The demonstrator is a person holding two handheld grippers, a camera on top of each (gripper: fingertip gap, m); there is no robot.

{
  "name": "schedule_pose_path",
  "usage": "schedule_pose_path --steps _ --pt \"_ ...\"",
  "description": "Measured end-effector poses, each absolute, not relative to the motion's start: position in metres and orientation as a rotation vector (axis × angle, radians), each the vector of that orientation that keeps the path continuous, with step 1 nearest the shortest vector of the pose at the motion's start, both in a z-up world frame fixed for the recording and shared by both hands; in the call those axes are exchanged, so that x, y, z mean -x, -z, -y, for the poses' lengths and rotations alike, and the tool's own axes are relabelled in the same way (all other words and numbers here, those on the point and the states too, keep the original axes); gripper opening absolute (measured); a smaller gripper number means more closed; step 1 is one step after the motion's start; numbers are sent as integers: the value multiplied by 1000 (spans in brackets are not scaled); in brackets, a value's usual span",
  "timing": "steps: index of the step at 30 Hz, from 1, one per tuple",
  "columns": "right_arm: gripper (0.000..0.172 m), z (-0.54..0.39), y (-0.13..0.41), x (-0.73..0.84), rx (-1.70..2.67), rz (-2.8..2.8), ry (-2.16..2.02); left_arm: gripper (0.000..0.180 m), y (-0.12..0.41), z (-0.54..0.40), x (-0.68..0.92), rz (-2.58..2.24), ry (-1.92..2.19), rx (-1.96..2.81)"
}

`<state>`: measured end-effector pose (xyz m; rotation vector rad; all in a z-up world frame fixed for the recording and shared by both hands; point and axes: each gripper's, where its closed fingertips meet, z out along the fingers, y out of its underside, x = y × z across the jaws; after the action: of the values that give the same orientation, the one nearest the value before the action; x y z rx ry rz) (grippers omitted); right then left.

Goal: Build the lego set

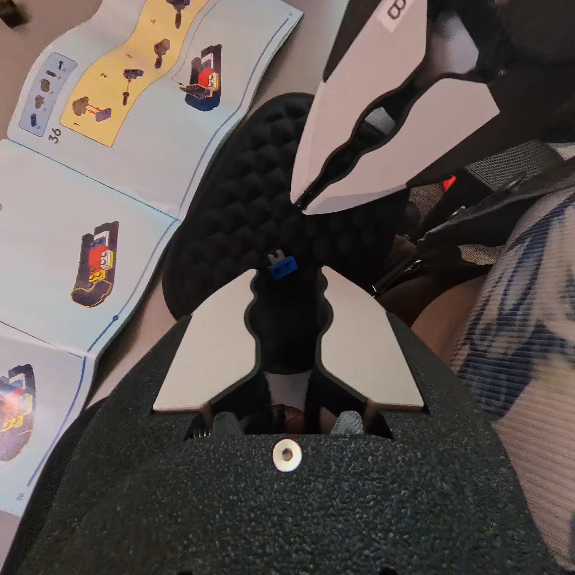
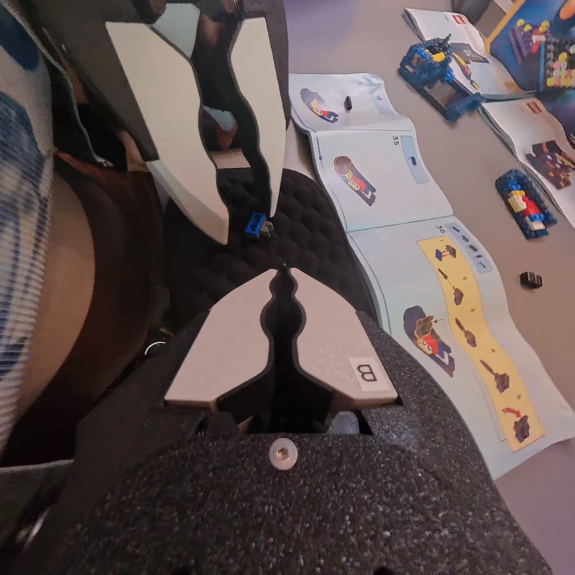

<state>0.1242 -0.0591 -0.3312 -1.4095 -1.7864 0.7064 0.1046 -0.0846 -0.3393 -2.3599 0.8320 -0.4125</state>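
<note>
Left wrist view: your left gripper (image 1: 289, 272) is open, the blue brick (image 1: 282, 267) lying loose on the black pad (image 1: 236, 199) at frame centre, between its tips. Booklet (image 1: 93, 186) at left.

Right wrist view: your right gripper (image 2: 283, 270) is closed on a tiny dark pin; the brick (image 2: 254, 229) lies above it.

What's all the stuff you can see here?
Blue brick with grey clip: one, on pad, between the open left jaws.
Foam pad: one, black, centre.
Open booklet: one, pale blue, beside pad.
Other booklets: two, far side.
Box: one, colourful, far corner.
Brick models: two, mostly blue, far side.
Loose pieces: two, black, one on booklet, one on table.
Table: grey.
Left gripper: jaws open.
Right gripper: jaws shut, tiny dark bit at tips.
</note>
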Motion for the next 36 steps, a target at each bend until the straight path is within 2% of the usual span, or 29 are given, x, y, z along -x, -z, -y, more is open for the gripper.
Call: schedule_pose_path --steps 4,10,12,20,24,27,36 --pt "4 60 330 -122 1326 1847 -707 18 338 83 -111 -902 437 2297" --pt "4 67 335 -123 1239 2002 -696 21 334 87 -111 -1242 570 2192" --pt "4 70 335 -122 1198 2062 -670 32 331 86 -109 -1229 633 2203" --pt "3 63 336 -119 1119 2170 -645 37 333 77 -99 -998 492 2231" --pt "3 57 337 -117 1112 2197 -641 27 330 79 -101 -840 412 2229" --pt "3 59 338 -115 1105 2206 -656 32 326 77 -98 -777 299 2195" --pt "3 60 337 -112 885 2306 -631 18 337 78 -106 -897 272 2159"
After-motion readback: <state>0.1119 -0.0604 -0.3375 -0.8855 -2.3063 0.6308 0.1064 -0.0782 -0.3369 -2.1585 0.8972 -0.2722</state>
